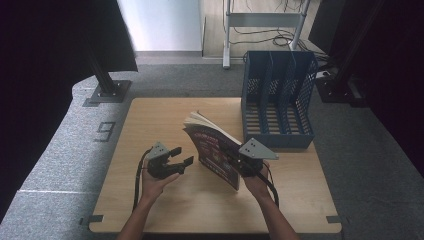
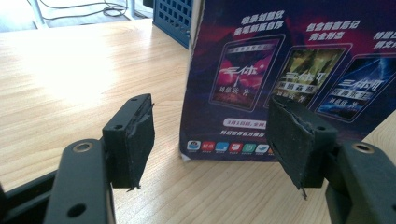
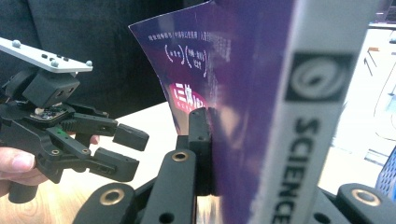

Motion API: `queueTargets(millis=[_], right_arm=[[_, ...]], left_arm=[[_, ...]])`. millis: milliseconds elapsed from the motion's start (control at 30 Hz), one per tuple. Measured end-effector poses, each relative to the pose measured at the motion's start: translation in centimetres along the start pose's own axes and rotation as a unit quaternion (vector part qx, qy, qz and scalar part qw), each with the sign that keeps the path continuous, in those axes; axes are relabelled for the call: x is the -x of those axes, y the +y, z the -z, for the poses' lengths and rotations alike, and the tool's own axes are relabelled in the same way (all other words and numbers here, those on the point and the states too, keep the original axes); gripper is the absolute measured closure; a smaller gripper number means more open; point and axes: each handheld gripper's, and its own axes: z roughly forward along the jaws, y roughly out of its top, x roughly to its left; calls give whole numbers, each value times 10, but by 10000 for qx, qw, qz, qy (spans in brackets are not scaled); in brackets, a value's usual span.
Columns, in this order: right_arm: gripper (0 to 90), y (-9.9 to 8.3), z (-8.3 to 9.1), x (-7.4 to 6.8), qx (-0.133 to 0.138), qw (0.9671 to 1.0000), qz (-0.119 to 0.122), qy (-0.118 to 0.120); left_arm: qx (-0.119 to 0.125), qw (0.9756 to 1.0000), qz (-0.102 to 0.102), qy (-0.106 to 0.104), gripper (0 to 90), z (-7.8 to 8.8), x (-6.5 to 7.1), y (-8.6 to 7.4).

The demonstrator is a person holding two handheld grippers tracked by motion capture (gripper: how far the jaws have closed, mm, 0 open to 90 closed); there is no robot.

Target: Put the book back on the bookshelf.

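A: Right gripper [image 1: 239, 161]?
B: Clamped on the book [image 1: 215, 150], near the spine. In the right gripper view one jaw is pressed flat against the purple cover [image 3: 233, 93]; the other jaw is hidden behind the book.
A: Book position?
B: Standing on its bottom edge mid-table [image 1: 150, 125], tilted, pages [image 1: 202, 121] fanned at the top. White spine [image 3: 317, 116] reads "SCIENCE".
A: Left gripper [image 1: 179, 156]?
B: Jaws wide apart, nothing between them. It sits at 9 o'clock of the book, close but not touching, held in the left hand [image 1: 152, 182]. In the left gripper view the back cover [image 2: 289, 70] fills the gap between the pads [image 2: 140, 140], farther off.
A: Anything else?
B: Blue file rack [image 1: 278, 97] at 1 o'clock of the book, at the table's far right edge. Three slots, can't tell any contents. Right hand [image 1: 257, 185] under its gripper.
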Motion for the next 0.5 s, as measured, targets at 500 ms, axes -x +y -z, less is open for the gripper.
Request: queueTargets(millis=[500], right_arm=[[816, 15, 6, 4, 123, 9998, 52, -131]], left_arm=[[22, 10000, 45, -4, 330, 4, -3, 1]])
